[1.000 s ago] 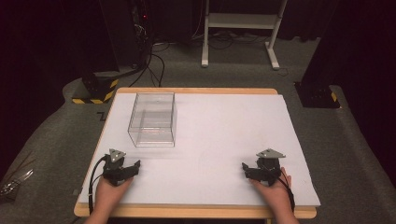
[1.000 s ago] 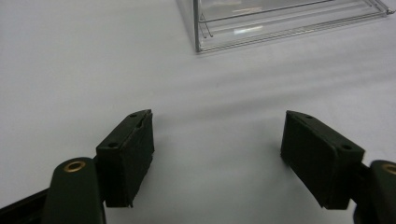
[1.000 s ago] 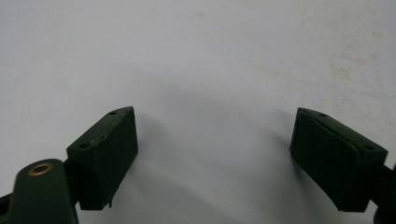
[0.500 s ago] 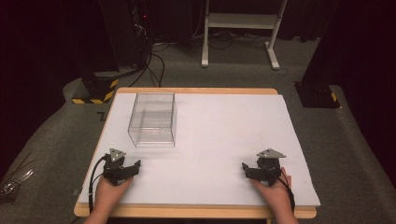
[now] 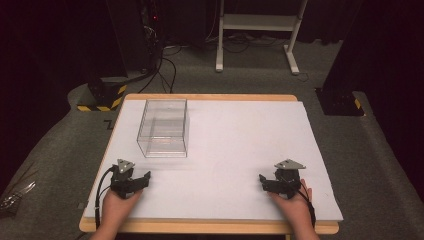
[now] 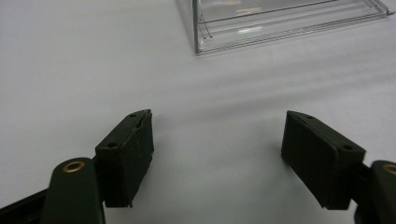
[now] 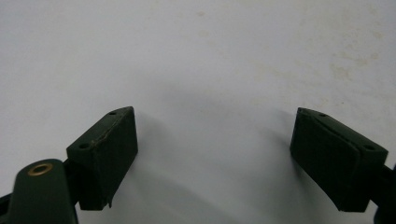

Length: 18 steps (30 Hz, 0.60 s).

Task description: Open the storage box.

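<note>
Two grippers parked, jaws wide, nothing held; clear rectangular plastic box (image 5: 163, 128) just ahead of left gripper (image 5: 131, 181), well apart from right gripper (image 5: 280, 182), long axis running away.

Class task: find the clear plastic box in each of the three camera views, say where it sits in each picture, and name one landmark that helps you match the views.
High view: the clear plastic box stands on the table's left half, beyond the left gripper.
Left gripper view: its lower corner sits at the top edge, right of centre, beyond the open jaws.
Right gripper view: the box is not in it.
Shared landmark: the white table sheet, under the jaws in both gripper views.
</note>
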Available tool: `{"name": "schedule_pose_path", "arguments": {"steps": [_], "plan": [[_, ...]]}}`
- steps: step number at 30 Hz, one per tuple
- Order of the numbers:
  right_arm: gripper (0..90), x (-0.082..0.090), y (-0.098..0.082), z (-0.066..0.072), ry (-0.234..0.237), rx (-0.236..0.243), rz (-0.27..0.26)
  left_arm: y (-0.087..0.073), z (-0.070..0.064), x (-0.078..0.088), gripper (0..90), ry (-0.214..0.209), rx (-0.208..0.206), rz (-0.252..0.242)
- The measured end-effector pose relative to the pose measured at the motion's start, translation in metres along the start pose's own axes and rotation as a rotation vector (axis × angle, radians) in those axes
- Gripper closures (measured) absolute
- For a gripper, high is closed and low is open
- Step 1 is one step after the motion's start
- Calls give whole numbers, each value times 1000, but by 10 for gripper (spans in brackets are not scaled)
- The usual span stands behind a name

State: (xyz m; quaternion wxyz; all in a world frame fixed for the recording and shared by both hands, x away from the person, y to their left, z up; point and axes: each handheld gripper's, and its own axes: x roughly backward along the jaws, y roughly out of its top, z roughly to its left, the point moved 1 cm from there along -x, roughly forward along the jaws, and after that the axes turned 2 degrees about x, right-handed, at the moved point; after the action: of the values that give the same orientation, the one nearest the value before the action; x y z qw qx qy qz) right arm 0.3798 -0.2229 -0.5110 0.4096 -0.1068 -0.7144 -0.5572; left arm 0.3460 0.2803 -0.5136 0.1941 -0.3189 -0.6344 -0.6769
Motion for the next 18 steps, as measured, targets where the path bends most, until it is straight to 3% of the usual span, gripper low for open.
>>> {"name": "schedule_pose_path", "arguments": {"steps": [7,10,12,18], "plan": [[148,0,0,0,-1,3,-1,0,0,1,274,-3,5,2],[147,0,0,0,-2,4,1,-1,-1,4,403,-10,-2,-6],[147,0,0,0,-2,4,1,0,-1,5,407,-3,-10,-2],[147,0,0,1,-4,6,1,5,-5,14,394,-21,6,-60]]}}
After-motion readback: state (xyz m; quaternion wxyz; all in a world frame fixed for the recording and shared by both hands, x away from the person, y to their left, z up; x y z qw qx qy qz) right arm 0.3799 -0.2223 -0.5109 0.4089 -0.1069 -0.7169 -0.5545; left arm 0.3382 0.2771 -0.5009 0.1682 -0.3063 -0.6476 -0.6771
